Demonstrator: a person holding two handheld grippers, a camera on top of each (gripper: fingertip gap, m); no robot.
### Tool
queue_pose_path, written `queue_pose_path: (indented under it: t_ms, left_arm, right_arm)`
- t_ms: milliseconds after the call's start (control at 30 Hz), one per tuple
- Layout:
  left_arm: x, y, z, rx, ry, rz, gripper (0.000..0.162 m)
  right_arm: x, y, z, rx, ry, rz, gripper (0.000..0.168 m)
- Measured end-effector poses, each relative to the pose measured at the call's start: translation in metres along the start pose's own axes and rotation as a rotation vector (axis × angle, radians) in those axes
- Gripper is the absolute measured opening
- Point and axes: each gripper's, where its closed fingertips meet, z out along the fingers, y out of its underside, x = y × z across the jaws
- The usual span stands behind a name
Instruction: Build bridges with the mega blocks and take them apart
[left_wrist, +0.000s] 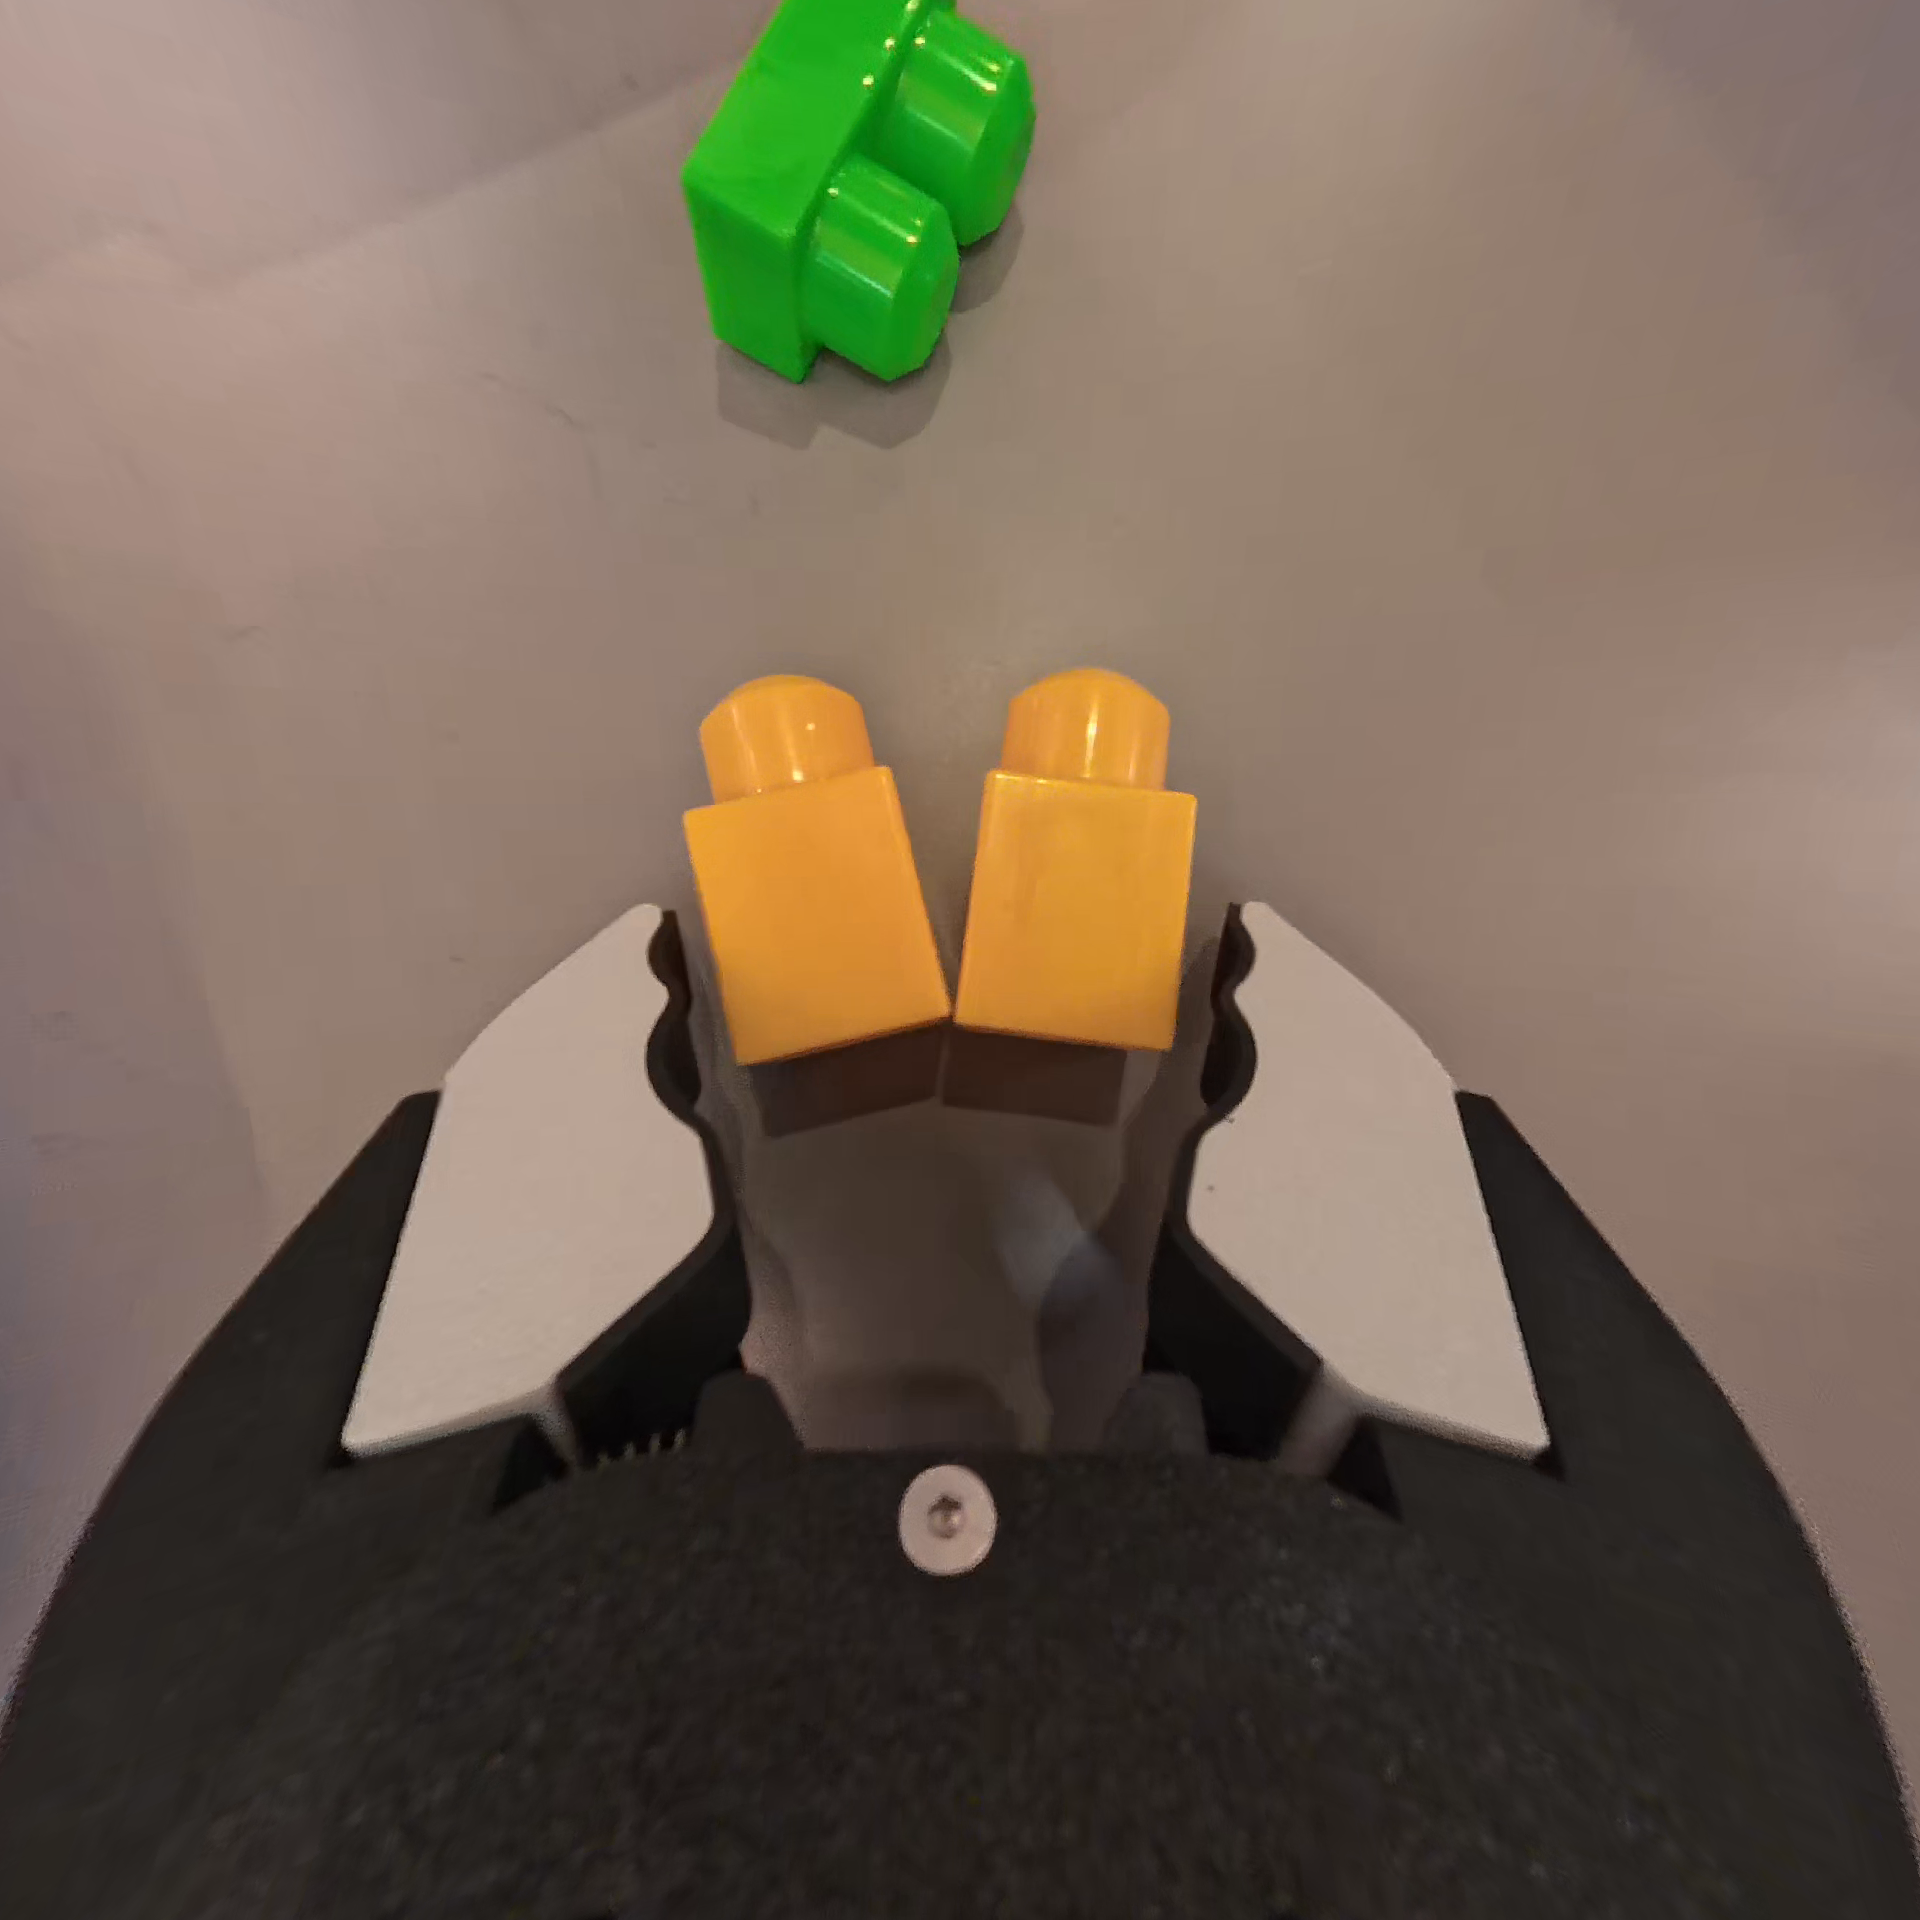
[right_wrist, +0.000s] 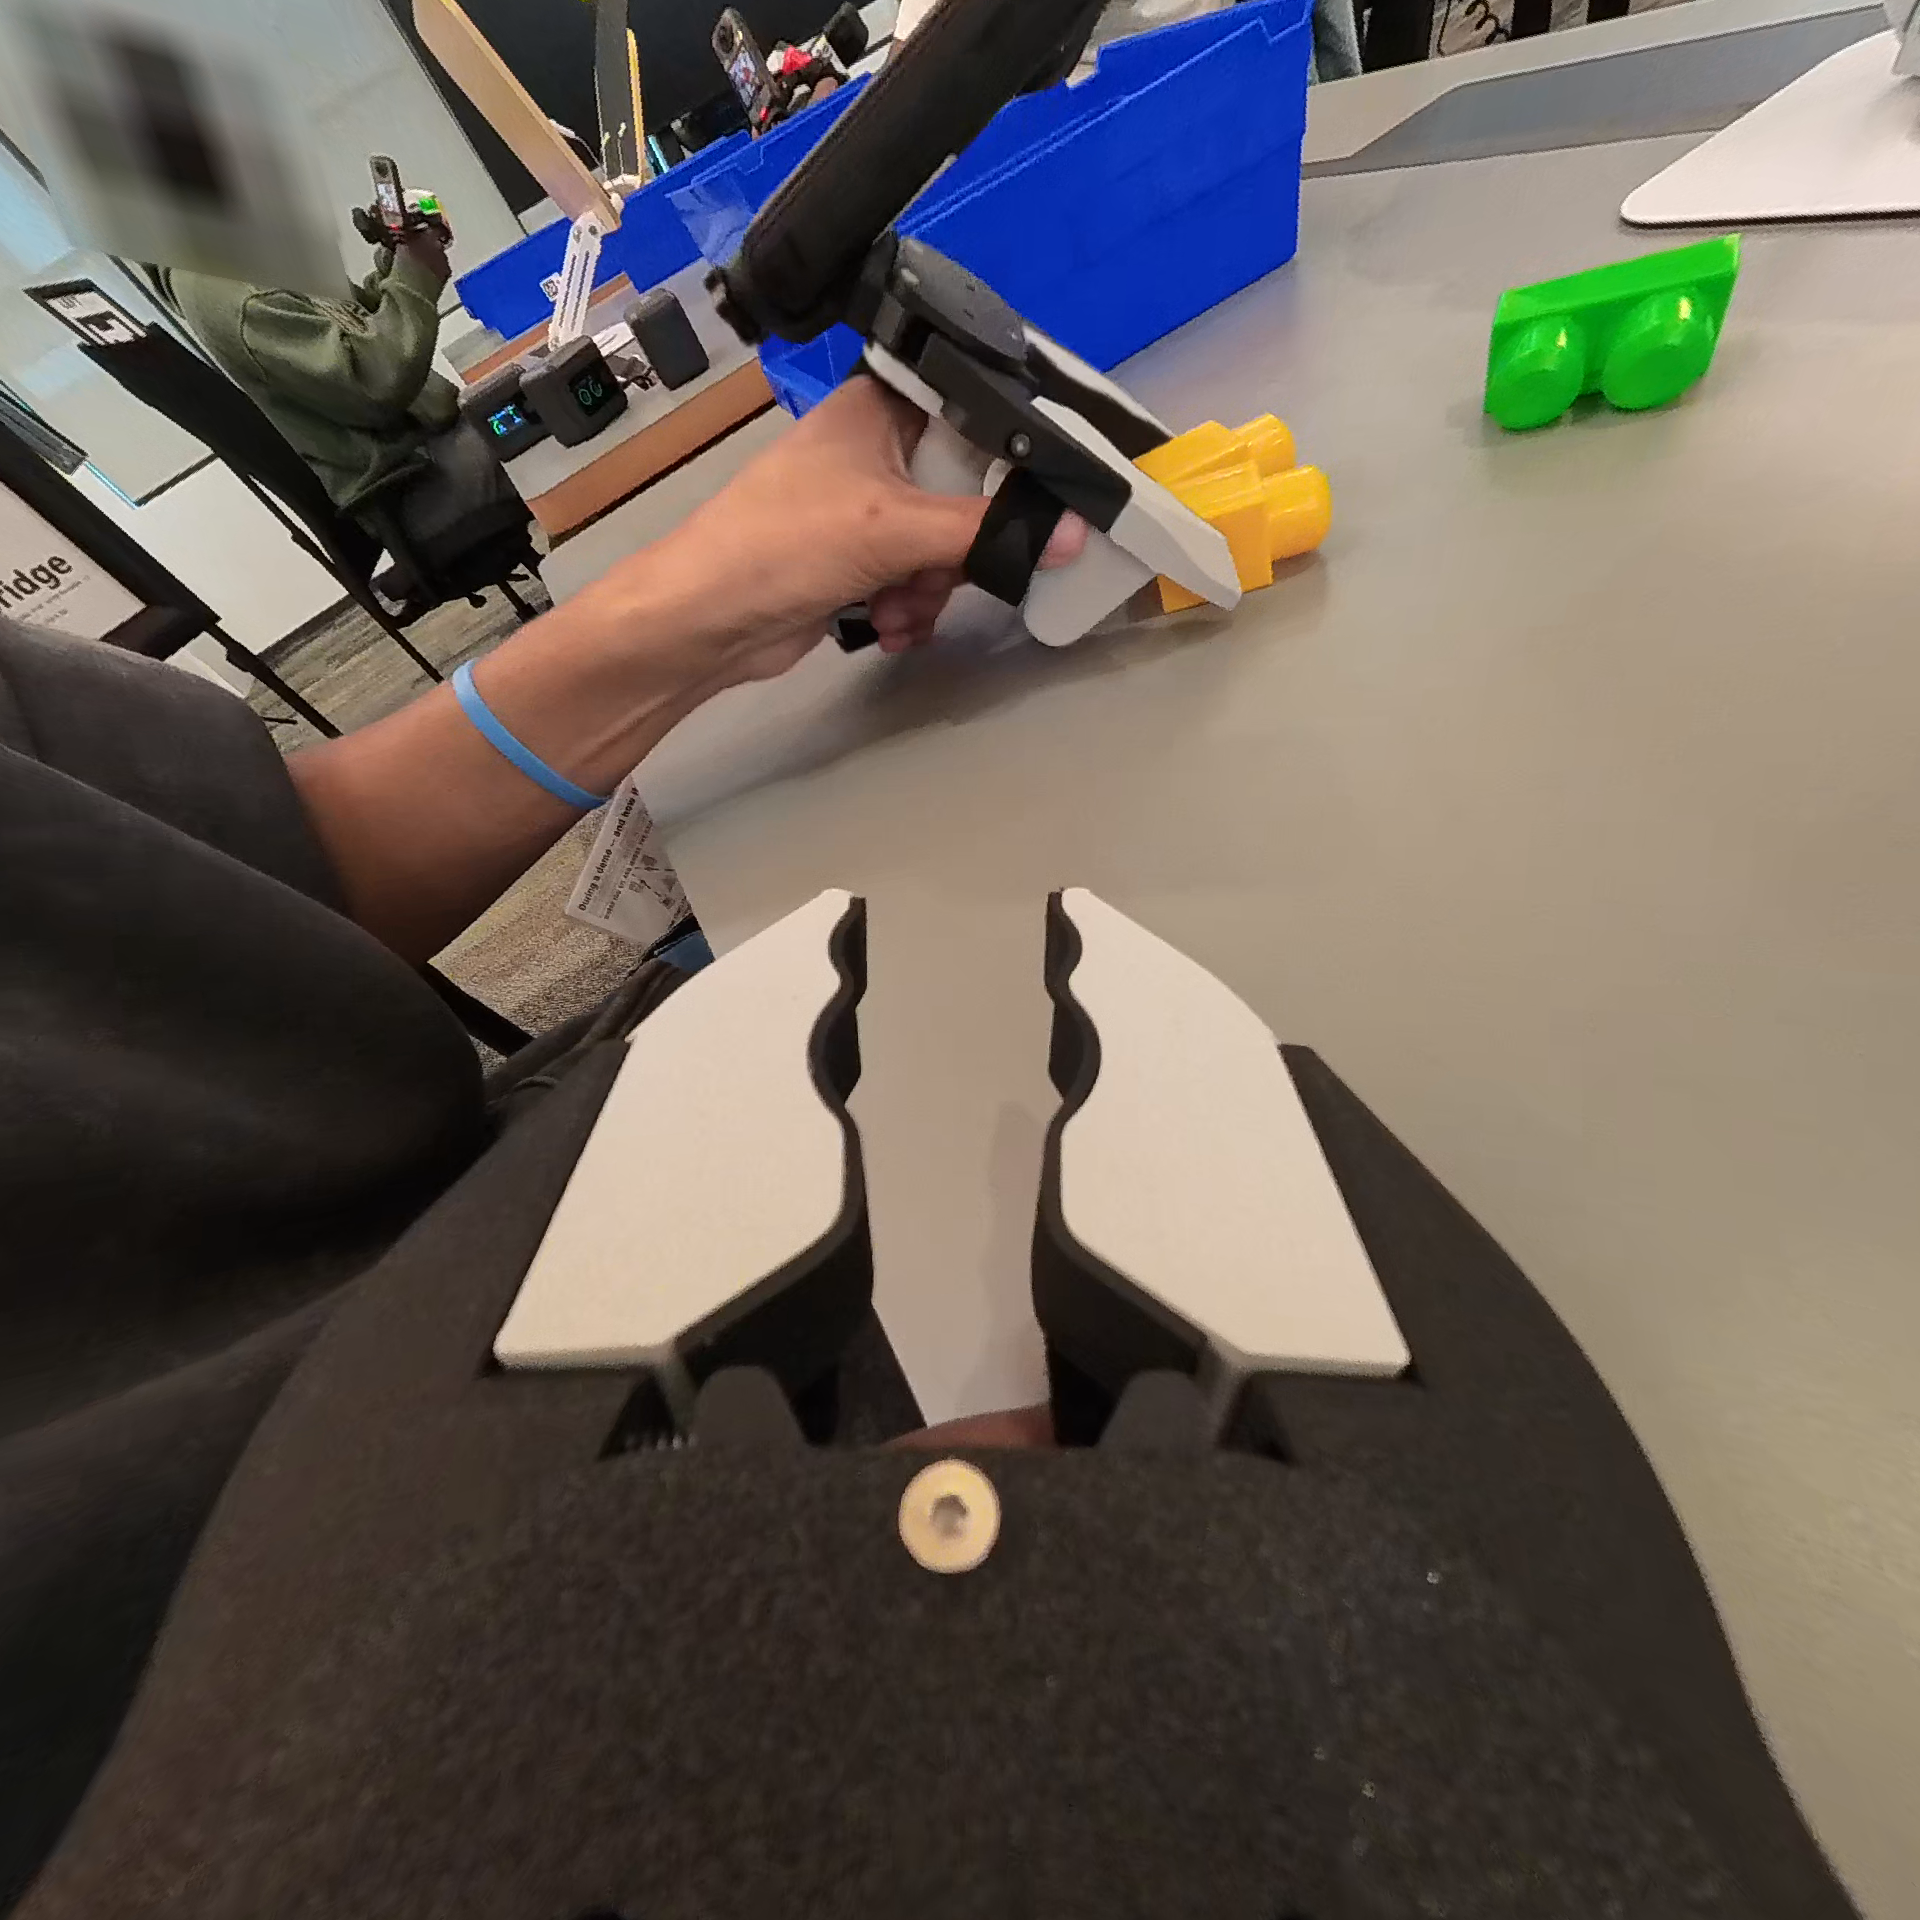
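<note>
Left tongs (left_wrist: 948, 997) are sitting spread apart around two yellow blocks (left_wrist: 940, 914) lying on their sides on the grey worktop (left_wrist: 1455, 623), not clamped; small gaps are showing on both flanks. Right tongs (right_wrist: 954, 997) are hovering low over bare worktop near the person's body, jaws apart, holding nothing.

Looks like the gather/setup step: bridge isn't standing, pieces are lying loose. Next move probably calls for closing on one yellow block, not both, and standing it upright as a pillar.

Yellow blocks are lying bases touching, studs pointing away from the left tongs and splaying slightly apart; long axes are running roughly along the fingers. Green two-stud block (left_wrist: 857, 197) is lying farther out, well apart, studs pointing sideways.
</note>
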Motion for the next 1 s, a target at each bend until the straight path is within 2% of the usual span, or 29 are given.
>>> queue_pose_path:
  t_ms: [67,167,367,533,667,800,900,1000]
  left_arm:
    - [-0.006,-0.002,-0.002,-0.006,-0.036,0.023,0.095]
    - [-0.001,-0.008,-0.001,-0.005,0.012,0.012,0.093]
    - [-0.002,-0.003,0.008,-0.102,0.013,0.022,0.081]
    - [-0.001,0.000,0.005,-0.142,0.015,0.040,0.079]
    - [0.000,0.001,0.003,-0.123,0.020,0.043,0.078]
    - [0.003,-0.015,-0.011,0.013,0.023,0.087,0.077]
    - [-0.001,-0.003,-0.009,-0.018,0.012,0.132,0.077]
    - [0.004,0.004,-0.008,-0.018,0.092,0.073,0.077]
  right_arm:
    - [-0.001,0.000,0.000,-0.004,-0.002,-0.005,0.033]
    - [-0.002,0.001,0.001,-0.011,0.001,-0.013,0.033]
    - [-0.001,0.001,0.000,-0.013,0.001,-0.015,0.033]
    - [-0.001,0.001,-0.001,-0.010,-0.003,-0.007,0.033]
    - [0.000,0.001,0.000,-0.009,-0.004,-0.004,0.033]
    - [0.000,0.001,-0.001,-0.009,0.003,-0.009,0.033]
    - [0.001,0.001,-0.001,-0.009,0.006,-0.004,0.033]
    - [0.000,0.001,0.000,-0.011,0.004,-0.005,0.033]
